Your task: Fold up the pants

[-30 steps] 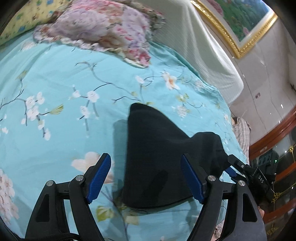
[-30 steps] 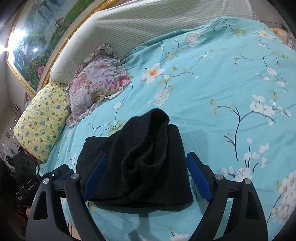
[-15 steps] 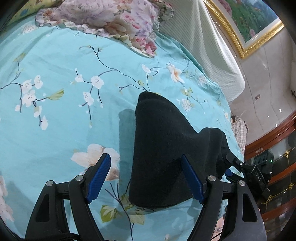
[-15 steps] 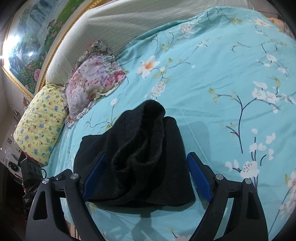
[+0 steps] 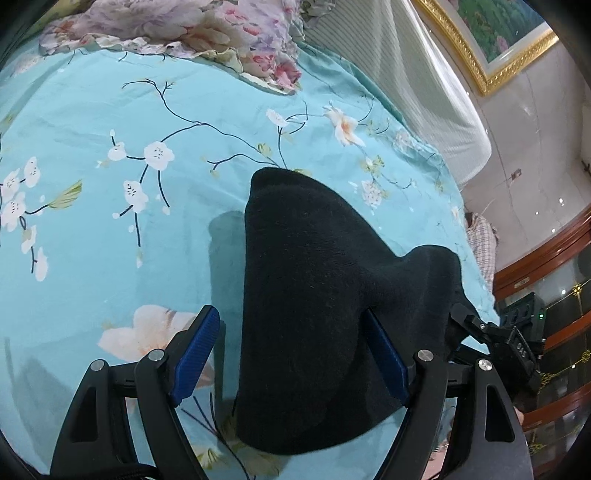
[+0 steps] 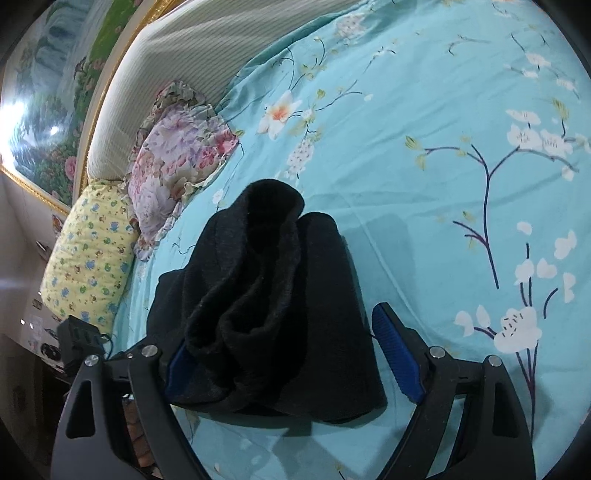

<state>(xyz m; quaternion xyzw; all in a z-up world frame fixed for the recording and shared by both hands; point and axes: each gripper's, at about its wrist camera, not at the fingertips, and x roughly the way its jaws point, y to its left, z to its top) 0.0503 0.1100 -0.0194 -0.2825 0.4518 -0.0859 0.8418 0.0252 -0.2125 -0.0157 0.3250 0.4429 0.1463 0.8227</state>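
Observation:
The black pants (image 5: 314, 295) lie in a folded, lumpy bundle on the turquoise flowered bedspread (image 5: 110, 221). My left gripper (image 5: 288, 317) is open and straddles the bundle's near left part. Its left pad (image 5: 195, 347) stands clear over the sheet, and its right pad (image 5: 384, 354) sits against the cloth. My right gripper (image 6: 280, 332) is closing around the bundle's other end (image 6: 277, 295). Its right pad (image 6: 395, 354) is just beside the cloth edge, and its left pad is mostly hidden under the fabric. The right gripper's body (image 5: 495, 339) shows at the bundle's right lobe.
A pink flowered pillow (image 6: 177, 155) and a yellow patterned pillow (image 6: 88, 254) lie near the striped headboard (image 6: 207, 48). A gold-framed painting (image 5: 491, 33) hangs above. The bed's edge, a checked cloth (image 5: 480, 236) and dark wooden furniture (image 5: 554, 258) are at the right of the left wrist view.
Both grippers have sunk closer to the pants, which now fill more of each view. The right gripper has rolled a little and its jaws have narrowed slightly.

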